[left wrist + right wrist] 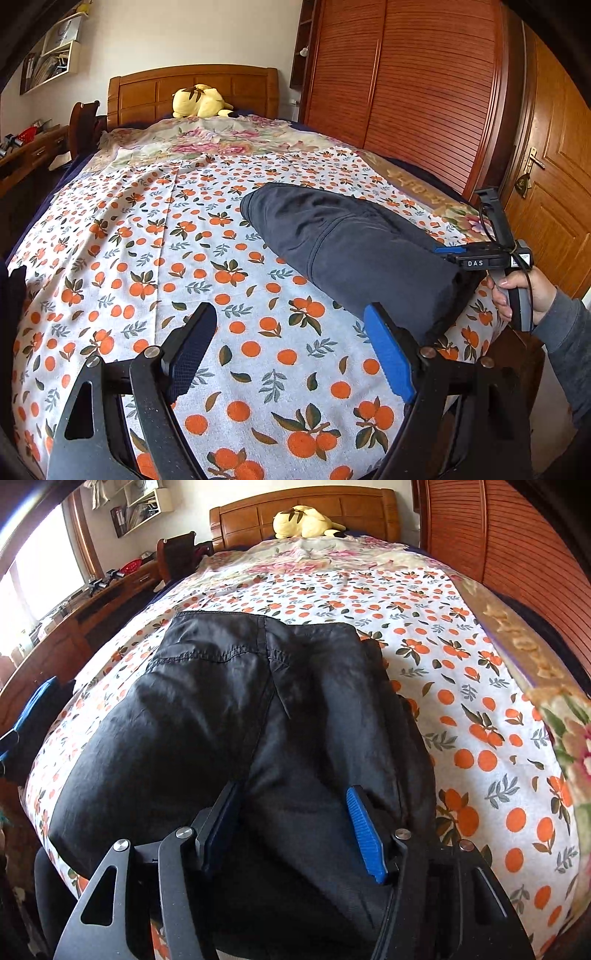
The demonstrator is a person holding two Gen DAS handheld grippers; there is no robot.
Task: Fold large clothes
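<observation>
We had left wrist view low over bedspread, facing headboard. Our right wrist view sat closer, right above dark garment, same heading. Both shared bedspread, garment, headboard, plush toy.

Under the right gripper lie matt black cloth trousers (faintly sheeny). Beyond them, a printed cotton sheet and a glossy wooden headboard.

Open orange-print bedsheet left of the folded dark trousers, clear up to the floral quilt beyond them. Right of trousers: narrow strip, then wardrobe. Plush toy sits far behind trousers, against the headboard.
</observation>
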